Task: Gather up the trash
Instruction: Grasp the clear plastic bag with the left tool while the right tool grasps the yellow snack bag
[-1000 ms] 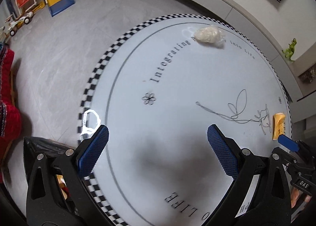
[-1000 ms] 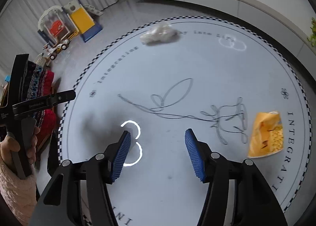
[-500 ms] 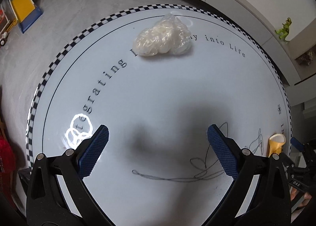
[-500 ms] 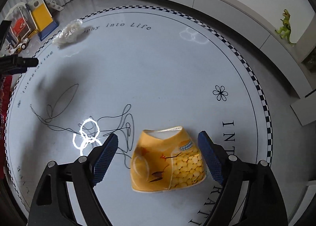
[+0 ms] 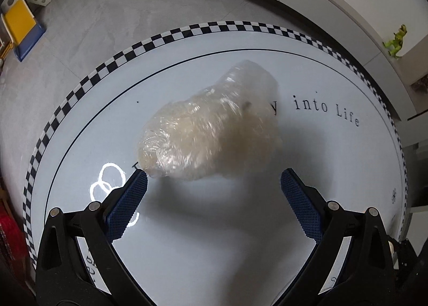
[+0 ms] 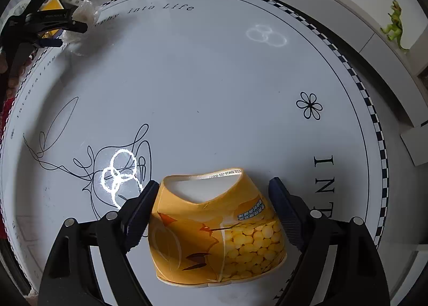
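Now the big round white table [image 5: 267, 239] fills both views, checkered trim around its rim and "into Life" lettered across the far side, grey floor beyond it. Both grippers point steeply down at it. Left gripper [image 5: 214, 199] hangs spread wide over the crumpled clear plastic bag [image 5: 211, 124], whose near-left end sits just at the left pad's tip, not squeezed. Right gripper [image 6: 211, 209] is apart too, straddling the squashed yellow paper cup [image 6: 216, 231]; the left pad seems to touch it, the right stands clear. Far right, a little green dinosaur [image 6: 394, 25] on the ledge.
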A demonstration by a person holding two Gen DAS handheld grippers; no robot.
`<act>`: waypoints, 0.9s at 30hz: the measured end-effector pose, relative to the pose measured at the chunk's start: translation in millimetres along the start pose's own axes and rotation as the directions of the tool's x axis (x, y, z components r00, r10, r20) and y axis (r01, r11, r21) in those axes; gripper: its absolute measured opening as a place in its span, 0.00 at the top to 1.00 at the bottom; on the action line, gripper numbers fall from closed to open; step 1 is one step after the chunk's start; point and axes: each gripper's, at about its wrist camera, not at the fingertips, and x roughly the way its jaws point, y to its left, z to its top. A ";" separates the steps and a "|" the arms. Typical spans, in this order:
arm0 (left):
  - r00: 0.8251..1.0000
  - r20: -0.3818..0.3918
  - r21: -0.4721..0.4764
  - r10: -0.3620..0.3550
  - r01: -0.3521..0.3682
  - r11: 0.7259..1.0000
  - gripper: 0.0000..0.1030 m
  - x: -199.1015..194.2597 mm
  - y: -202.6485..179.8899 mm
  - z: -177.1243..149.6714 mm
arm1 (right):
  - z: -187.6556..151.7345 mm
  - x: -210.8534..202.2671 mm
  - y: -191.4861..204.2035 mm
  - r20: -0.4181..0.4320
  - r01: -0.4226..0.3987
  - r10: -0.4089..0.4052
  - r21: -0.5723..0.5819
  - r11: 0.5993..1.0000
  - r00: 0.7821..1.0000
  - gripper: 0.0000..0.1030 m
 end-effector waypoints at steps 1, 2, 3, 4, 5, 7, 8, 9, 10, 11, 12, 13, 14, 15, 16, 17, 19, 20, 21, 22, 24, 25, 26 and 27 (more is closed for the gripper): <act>1.000 0.007 0.003 0.007 -0.007 1.000 0.06 2.6 0.6 0.0 | -0.7 0.5 0.5 0.000 0.001 -0.001 0.003 1.000 1.000 0.20; 1.000 0.015 0.008 0.016 -0.016 1.000 0.07 4.8 0.6 -0.1 | 0.0 1.2 0.4 0.001 0.004 -0.004 0.003 1.000 1.000 0.20; 0.999 0.024 0.009 0.029 -0.029 1.000 0.16 6.4 -0.3 0.1 | -0.6 1.1 1.3 0.003 0.009 -0.009 0.005 1.000 1.000 0.21; 0.999 0.029 0.009 0.038 -0.039 0.999 0.24 8.0 -0.3 -0.3 | -2.0 -1.9 0.9 0.005 0.012 -0.012 0.007 1.000 1.000 0.21; 0.997 0.046 0.013 0.064 -0.064 0.998 0.31 7.5 -2.2 -0.8 | -4.4 -6.1 4.9 0.008 0.016 -0.016 0.010 1.000 1.000 0.21; 0.991 0.066 0.044 0.115 -0.118 0.992 0.59 6.9 -8.2 -1.4 | -4.4 -7.6 3.5 0.006 0.013 -0.013 0.016 1.000 1.000 0.22; 0.992 0.061 0.039 0.111 -0.114 0.993 0.86 4.5 -8.3 -1.4 | -5.5 -8.4 3.8 0.005 0.008 -0.008 0.021 1.000 1.000 0.22; 0.995 0.043 0.024 0.092 -0.093 0.995 1.00 2.8 -5.7 -2.0 | -6.5 -9.3 3.3 0.005 0.004 -0.004 0.025 1.000 1.000 0.23; 0.998 0.030 0.006 0.054 -0.054 0.999 1.00 1.2 -2.6 -3.3 | -7.8 -10.4 2.7 0.005 0.000 0.000 0.030 1.000 1.000 0.24; 1.000 0.023 0.004 0.016 -0.016 1.000 1.00 -1.1 -1.0 -6.6 | -9.5 -12.4 3.5 0.007 -0.005 0.005 0.032 0.999 1.000 0.24; 1.000 0.027 0.012 0.006 -0.007 1.000 1.00 -4.4 -1.5 -11.5 | -11.3 -14.6 4.2 0.009 -0.011 0.011 0.033 0.999 1.000 0.24; 1.000 0.025 0.015 -0.002 0.002 1.000 1.00 -8.0 -0.4 -17.3 | -13.0 -16.9 5.5 0.012 -0.016 0.015 0.034 0.999 1.000 0.24; 0.999 0.030 0.007 -0.029 0.028 1.000 1.00 -13.3 2.3 -23.1 | -14.3 -19.1 6.4 0.015 -0.020 0.019 0.037 0.999 1.000 0.24; 0.998 0.036 0.006 -0.042 0.042 0.999 1.00 -19.3 4.0 -28.5 | -16.7 -21.5 7.5 0.017 -0.026 0.026 0.039 0.999 1.000 0.24; 0.998 0.040 0.011 -0.055 0.055 0.998 1.00 -23.8 5.9 -32.9 | -18.3 -24.3 9.3 0.020 -0.030 0.029 0.037 0.999 0.999 0.24; 0.997 0.037 0.021 -0.072 0.071 0.997 1.00 -29.7 7.9 -38.4 | -20.3 -28.1 11.8 0.023 -0.033 0.033 0.036 0.999 0.999 0.24; 0.996 0.047 0.043 -0.076 0.074 0.996 1.00 -44.9 7.8 -54.5 | -23.9 -37.6 19.6 0.033 -0.042 0.041 0.030 0.999 0.999 0.24; 0.995 0.052 0.054 -0.091 0.088 0.995 1.00 -54.0 9.9 -62.6 | -25.3 -42.7 24.5 0.039 -0.047 0.046 0.026 0.999 0.998 0.24; 0.993 0.058 0.059 -0.100 0.096 0.994 1.00 -63.8 17.9 -76.6 | -26.8 -48.1 30.3 0.044 -0.054 0.053 0.022 0.998 0.998 0.24; 0.992 0.066 0.070 -0.104 0.099 0.993 1.00 -73.9 20.4 -86.0 | -28.4 -52.7 35.7 0.049 -0.060 0.059 0.018 0.998 0.997 0.24; 0.991 0.076 0.084 -0.110 0.104 0.991 1.00 -90.7 25.2 -103.4 | -31.8 -62.5 50.4 0.058 -0.072 0.072 0.005 0.997 0.996 0.24; 0.991 0.081 0.088 -0.109 0.102 0.991 1.00 -97.7 28.1 -112.0 | -32.8 -67.2 60.9 0.063 -0.078 0.078 -0.005 0.997 0.995 0.24; 0.990 0.089 0.090 -0.108 0.100 0.991 1.00 -106.3 32.4 -122.6 | -34.1 -71.9 69.6 0.069 -0.083 0.083 -0.014 0.996 0.994 0.24; 0.990 0.093 0.090 -0.110 0.102 0.991 1.00 -114.4 37.8 -133.5 | -36.9 -78.5 79.6 0.076 -0.089 0.091 -0.024 0.996 0.993 0.24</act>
